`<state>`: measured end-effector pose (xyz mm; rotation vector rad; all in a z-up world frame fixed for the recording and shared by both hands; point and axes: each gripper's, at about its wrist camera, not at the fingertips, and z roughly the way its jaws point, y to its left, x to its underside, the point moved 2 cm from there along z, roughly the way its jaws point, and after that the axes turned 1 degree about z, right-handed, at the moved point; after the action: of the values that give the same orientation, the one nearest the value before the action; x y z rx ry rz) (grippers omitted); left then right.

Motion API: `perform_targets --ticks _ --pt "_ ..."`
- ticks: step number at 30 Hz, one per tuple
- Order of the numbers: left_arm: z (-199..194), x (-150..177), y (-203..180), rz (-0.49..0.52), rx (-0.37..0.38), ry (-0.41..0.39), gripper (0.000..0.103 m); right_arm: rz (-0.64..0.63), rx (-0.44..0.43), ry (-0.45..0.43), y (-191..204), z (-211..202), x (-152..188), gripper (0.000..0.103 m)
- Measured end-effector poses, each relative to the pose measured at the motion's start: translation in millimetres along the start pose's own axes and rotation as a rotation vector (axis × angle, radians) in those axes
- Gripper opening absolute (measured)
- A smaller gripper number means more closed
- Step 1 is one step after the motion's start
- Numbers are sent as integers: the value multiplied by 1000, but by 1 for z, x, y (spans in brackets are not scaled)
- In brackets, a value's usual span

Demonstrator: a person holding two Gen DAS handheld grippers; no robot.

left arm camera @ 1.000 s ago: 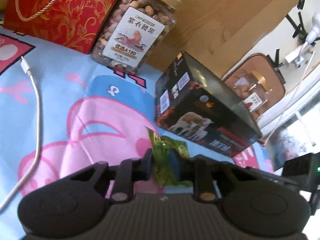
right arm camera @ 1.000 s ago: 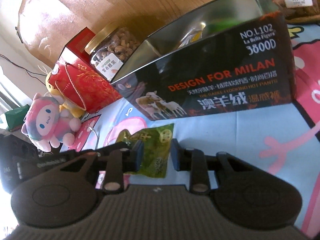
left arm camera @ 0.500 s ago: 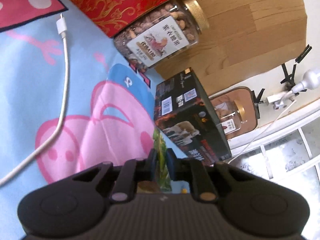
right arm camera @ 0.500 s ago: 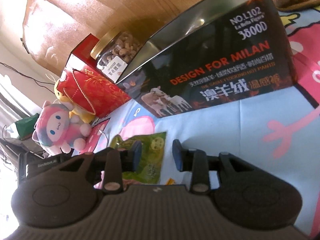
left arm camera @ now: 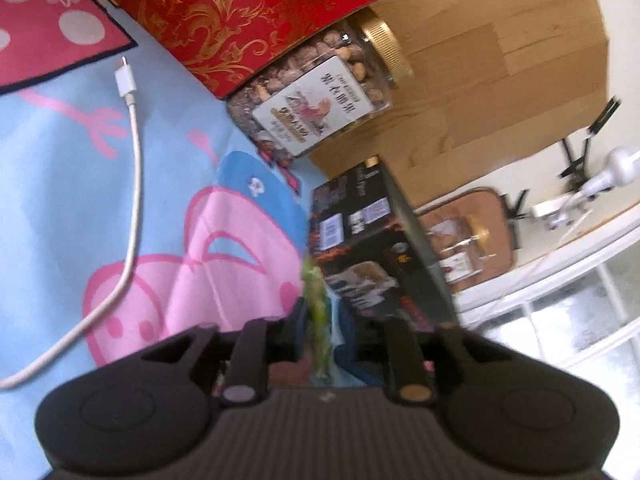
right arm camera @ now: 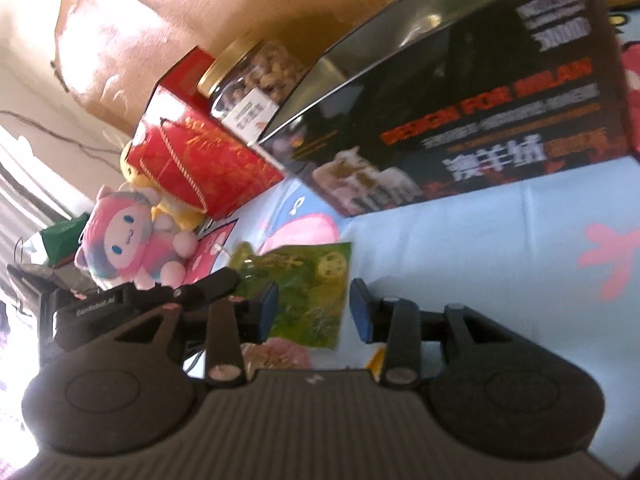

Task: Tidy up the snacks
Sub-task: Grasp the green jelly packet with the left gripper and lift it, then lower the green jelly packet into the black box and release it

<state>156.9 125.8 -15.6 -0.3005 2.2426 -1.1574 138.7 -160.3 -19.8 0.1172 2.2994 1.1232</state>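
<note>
Green snack packet (left arm camera: 318, 312) is hanging edge-on, pinched between the left gripper's (left arm camera: 320, 322) fingers, just in front of the black open-topped box (left arm camera: 372, 248). Right gripper (right arm camera: 314, 312) is hovering spread wide above the blue cartoon cloth (right arm camera: 480, 248), the packet showing between its fingers.

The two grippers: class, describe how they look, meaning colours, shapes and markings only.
Both the left gripper and the right gripper have matt black bodies with ribbed centres, round side discs and slim black fingers with blue pads. Small round studs sit at the finger bases. White lettering marks a black block beside the right one.
</note>
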Motion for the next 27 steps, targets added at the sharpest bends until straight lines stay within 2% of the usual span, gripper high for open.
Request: perform_targets --ticks 2,5,6,7,8,13,16,19,22,23,24,27 --pt "6 3 -3 34 -52 8 31 -11 -6 5 2 3 1 42" --pt "15 8 -6 53 -69 28 32 -3 -20 0 0 4 1 42" --pt "16 8 -7 59 -72 24 30 -2 -24 0 -1 4 1 41" --pt "16 8 -9 66 -81 19 20 -3 -26 1 -1 4 1 41" --pt "15 8 -10 72 -87 11 18 -6 -28 3 -2 3 1 41" --pt "4 3 -5 -36 1 4 16 19 -65 0 -6 -2 1 42" --pt "-8 -2 -2 -115 108 -8 16 45 -97 -23 -12 -14 1 44" --pt "-18 -3 -12 -98 150 -23 17 122 -191 -37 -18 -24 0 46" --pt "-17 0 -27 -56 151 -13 17 160 -271 -45 -17 -33 -1 45" --pt "-15 2 -31 -38 142 -8 17 152 -281 -45 -14 -36 -2 36" --pt "-13 3 -35 -22 134 -7 17 135 -291 -43 -11 -39 -3 13" --pt "-5 -1 -53 32 137 6 17 58 -223 -85 -1 -52 -8 7"
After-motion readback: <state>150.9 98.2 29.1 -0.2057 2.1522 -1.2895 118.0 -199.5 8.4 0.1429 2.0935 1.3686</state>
